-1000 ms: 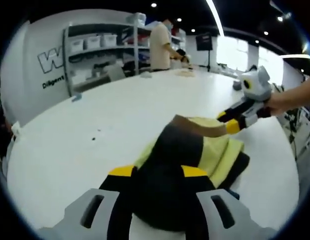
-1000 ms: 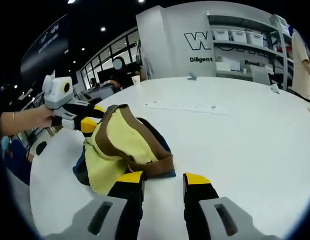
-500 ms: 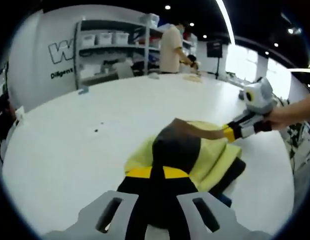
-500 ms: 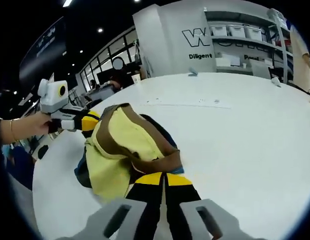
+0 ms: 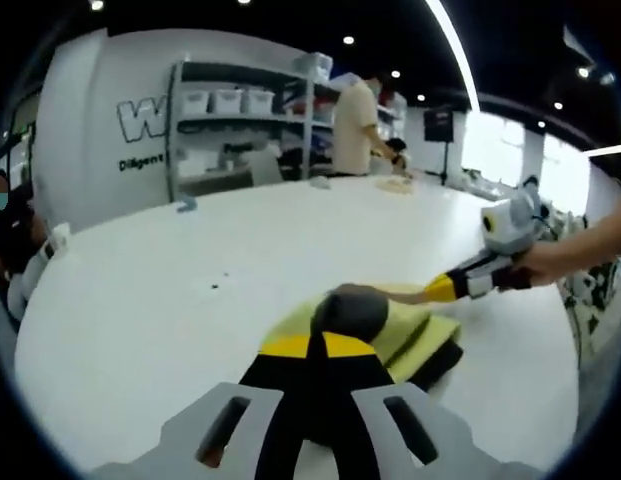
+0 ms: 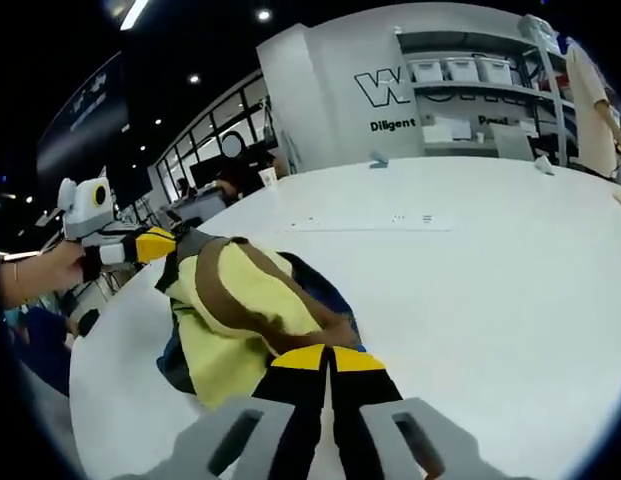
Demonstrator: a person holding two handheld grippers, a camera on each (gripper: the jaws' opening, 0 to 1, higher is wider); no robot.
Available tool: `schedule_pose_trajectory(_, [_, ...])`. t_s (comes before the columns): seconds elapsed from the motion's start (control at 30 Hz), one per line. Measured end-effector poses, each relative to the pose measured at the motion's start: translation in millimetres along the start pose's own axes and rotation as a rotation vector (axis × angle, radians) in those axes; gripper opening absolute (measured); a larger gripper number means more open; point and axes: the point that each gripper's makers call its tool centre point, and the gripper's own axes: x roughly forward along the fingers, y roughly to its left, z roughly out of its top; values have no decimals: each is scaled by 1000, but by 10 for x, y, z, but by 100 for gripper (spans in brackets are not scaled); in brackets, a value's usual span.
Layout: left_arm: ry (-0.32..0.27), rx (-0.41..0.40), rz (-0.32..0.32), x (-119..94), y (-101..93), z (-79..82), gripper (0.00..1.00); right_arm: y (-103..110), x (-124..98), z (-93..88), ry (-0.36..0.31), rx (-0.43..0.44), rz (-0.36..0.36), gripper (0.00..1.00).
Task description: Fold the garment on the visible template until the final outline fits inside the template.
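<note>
The white tabletop (image 6: 510, 260) carries my yellow-and-brown garment (image 6: 235, 300), bunched near its edge over something dark. My right gripper (image 6: 328, 358) is pinched tight on the brown trim, and my left gripper (image 5: 311, 346) is clamped on the opposite brown end.

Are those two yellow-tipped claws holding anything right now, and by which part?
Both hold the garment. The right gripper is shut on its brown-edged near end; the left gripper is shut on the opposite dark end.
</note>
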Motion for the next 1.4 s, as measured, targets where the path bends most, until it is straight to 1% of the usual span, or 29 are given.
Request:
schedule_pose_trajectory(0.03, [-7, 12, -5, -89, -74, 45, 0, 8, 4, -13, -1, -2, 3, 0])
schedule_pose_trajectory(0.07, [-8, 15, -7, -108, -86, 51, 0, 20, -3, -3, -2, -19, -1, 1])
schedule_pose_trajectory(0.1, [-4, 26, -18, -175, -140, 62, 0, 21, 6, 1, -2, -24, -3, 6])
schedule_pose_trajectory(0.13, [-3, 36, -21, -205, -153, 62, 0, 28, 15, 5, 0, -25, 1, 9])
schedule_pose_trajectory(0.2, [1, 52, -25, -269, -184, 60, 0, 50, 38, 13, 2, -29, 5, 10])
schedule_pose_trajectory(0.27, [-1, 60, -21, -363, -204, 41, 0, 89, 52, 52, -3, -32, 9, 12])
schedule_pose_trajectory(0.33, [-2, 52, -17, -467, -252, 22, 0, 114, 46, 87, -3, -33, 15, 17])
schedule_pose_trajectory(0.37, [-1, 49, -12, -486, -243, 5, 0, 123, 59, 104, -2, -41, 16, 19])
schedule_pose_trajectory(0.4, [19, 76, -13, -557, -260, -69, 0, 130, 76, 113, -1, -45, 19, 21])
schedule_pose_trajectory(0.47, [42, 90, -24, -632, -330, -133, 0, 215, 97, 109, -1, -51, 38, 21])
schedule_pose_trajectory(0.57, [35, 85, -49, -770, -404, -159, 0, 299, 115, 145, 0, -60, 53, 19])
schedule_pose_trajectory(0.7, [57, 122, -83, -873, -532, -230, 0, 377, 150, 145, -3, -65, 71, 18])
schedule_pose_trajectory(0.73, [68, 134, -110, -896, -599, -276, 0, 425, 114, 183, -4, -62, 75, 18])
schedule_pose_trajectory(0.8, [88, 150, -134, -914, -674, -354, 0, 461, 130, 200, -7, -60, 82, 16])
schedule_pose_trajectory(0.83, [108, 154, -156, -930, -737, -423, 0, 479, 137, 206, -8, -59, 86, 15])
schedule_pose_trajectory(0.9, [130, 156, -172, -929, -796, -528, 0, 537, 130, 231, -10, -57, 92, 15])
schedule_pose_trajectory(0.93, [140, 159, -185, -929, -827, -574, 0, 537, 176, 209, -11, -59, 95, 15])
schedule_pose_trajectory(0.97, [152, 165, -192, -924, -847, -629, 0, 577, 162, 236, -13, -61, 99, 15])
schedule_pose_trajectory(1.0, [180, 180, -194, -923, -864, -712, 0, 598, 150, 251, -13, -63, 103, 15])
schedule_pose_trajectory(1.03, [207, 215, -194, -930, -864, -774, 0, 605, 150, 255, -12, -64, 104, 15])
schedule_pose_trajectory(1.07, [242, 246, -179, -933, -848, -851, 0, 591, 179, 249, -12, -66, 106, 15])
schedule_pose_trajectory(1.1, [258, 256, -173, -930, -837, -908, 0, 597, 177, 257, -13, -66, 107, 15])
schedule_pose_trajectory(1.13, [271, 258, -182, -924, -851, -966, 0, 613, 166, 268, -14, -66, 107, 14])
schedule_pose_trajectory(1.2, [282, 258, -184, -925, -875, -992, 0, 617, 178, 259, -15, -65, 107, 15])
schedule_pose_trajectory(1.23, [305, 265, -190, -945, -911, -1029, 0, 621, 197, 240, -13, -66, 108, 15])
schedule_pose_trajectory(1.3, [344, 286, -189, -947, -879, -1168, 0, 624, 215, 236, -6, -72, 110, 15])
schedule_pose_trajectory(1.33, [358, 290, -192, -950, -864, -1225, 0, 630, 183, 252, -6, -71, 109, 15])
schedule_pose_trajectory(1.37, [372, 286, -190, -983, -867, -1204, 0, 643, 184, 251, -7, -70, 112, 15])
schedule_pose_trajectory(1.4, [382, 285, -187, -986, -848, -1249, 0, 662, 204, 236, -8, -69, 117, 15])
